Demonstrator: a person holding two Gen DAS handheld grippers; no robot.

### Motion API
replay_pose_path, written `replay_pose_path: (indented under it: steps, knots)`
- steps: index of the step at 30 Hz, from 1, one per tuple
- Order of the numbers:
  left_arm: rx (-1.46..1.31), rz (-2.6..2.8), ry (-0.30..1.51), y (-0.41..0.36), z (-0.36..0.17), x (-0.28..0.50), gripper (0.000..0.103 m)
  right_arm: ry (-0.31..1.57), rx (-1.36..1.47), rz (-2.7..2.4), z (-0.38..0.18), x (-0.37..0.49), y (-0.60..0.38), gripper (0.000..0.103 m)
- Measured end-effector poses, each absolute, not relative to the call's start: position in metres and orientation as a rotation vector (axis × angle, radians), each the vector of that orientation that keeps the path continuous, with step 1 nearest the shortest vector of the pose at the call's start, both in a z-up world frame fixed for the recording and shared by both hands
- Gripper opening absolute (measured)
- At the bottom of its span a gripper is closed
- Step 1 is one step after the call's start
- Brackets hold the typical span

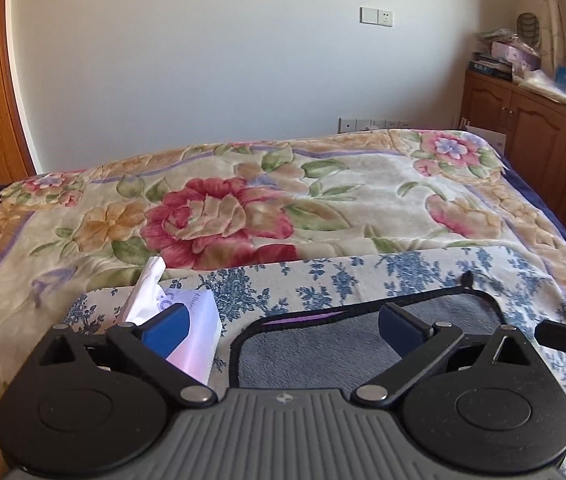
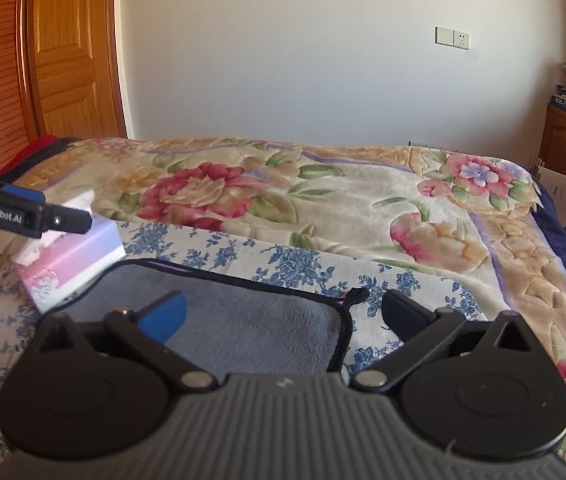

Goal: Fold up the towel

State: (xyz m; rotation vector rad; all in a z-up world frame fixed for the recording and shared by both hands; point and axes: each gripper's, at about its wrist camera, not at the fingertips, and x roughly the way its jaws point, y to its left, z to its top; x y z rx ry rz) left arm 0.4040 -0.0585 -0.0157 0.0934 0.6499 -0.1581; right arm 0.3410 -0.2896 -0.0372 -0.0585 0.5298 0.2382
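Note:
A grey towel [image 1: 323, 344] with black edging and a small black loop at its far right corner lies flat on a blue-flowered white cloth [image 1: 323, 276] on the bed. It also shows in the right wrist view [image 2: 251, 320]. My left gripper [image 1: 283, 328] is open and empty, just above the towel's far left part. My right gripper [image 2: 283, 316] is open and empty above the towel's far right corner. The towel's near part is hidden behind both grippers.
A tissue box [image 1: 195, 332] stands at the towel's left edge, also in the right wrist view [image 2: 71, 264]. The bed has a flowered blanket [image 1: 283, 200]. A wooden cabinet [image 1: 535, 128] stands at the right, a wooden door [image 2: 71, 52] at the left.

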Motion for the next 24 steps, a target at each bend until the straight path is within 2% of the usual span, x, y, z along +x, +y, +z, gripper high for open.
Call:
replay_pose_path:
  steps: [24]
  knots:
    - [0.188,-0.221,0.586,-0.078,0.036,0.301,0.102,0.504,-0.006,0.191,-0.004,0.255,-0.301,0.103]
